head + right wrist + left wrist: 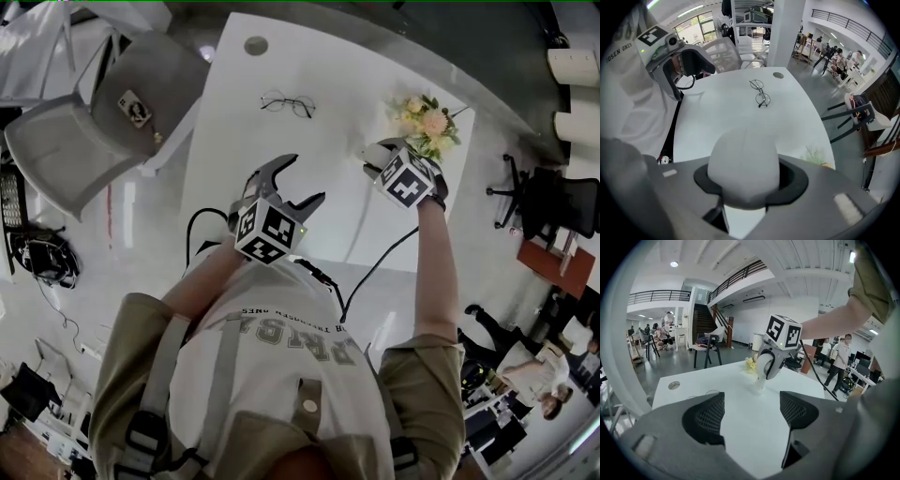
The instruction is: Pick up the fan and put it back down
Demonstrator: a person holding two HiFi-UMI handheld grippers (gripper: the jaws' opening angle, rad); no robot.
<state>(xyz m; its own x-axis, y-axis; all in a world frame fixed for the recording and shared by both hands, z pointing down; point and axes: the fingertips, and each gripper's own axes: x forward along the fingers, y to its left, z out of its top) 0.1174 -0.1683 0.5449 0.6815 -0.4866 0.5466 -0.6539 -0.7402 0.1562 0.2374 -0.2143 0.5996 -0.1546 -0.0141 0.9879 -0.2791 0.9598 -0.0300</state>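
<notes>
The fan (743, 159) is a white rounded body, and my right gripper (745, 187) is shut on it, one jaw on each side. In the left gripper view the same fan (761, 376) hangs upright under the right gripper (770, 363), its foot at or just above the white table (740, 427); I cannot tell if they touch. In the head view the right gripper (382, 157) points straight down at the table's right side and hides the fan. My left gripper (302, 178) hovers open and empty over the table's near part, its jaws (752, 413) aimed at the fan.
A bunch of yellow flowers (427, 117) stands just beyond the right gripper near the table's right edge. A pair of glasses (286, 103) lies further back at the middle. A grey chair (112, 112) stands left of the table. Cables trail off the near edge.
</notes>
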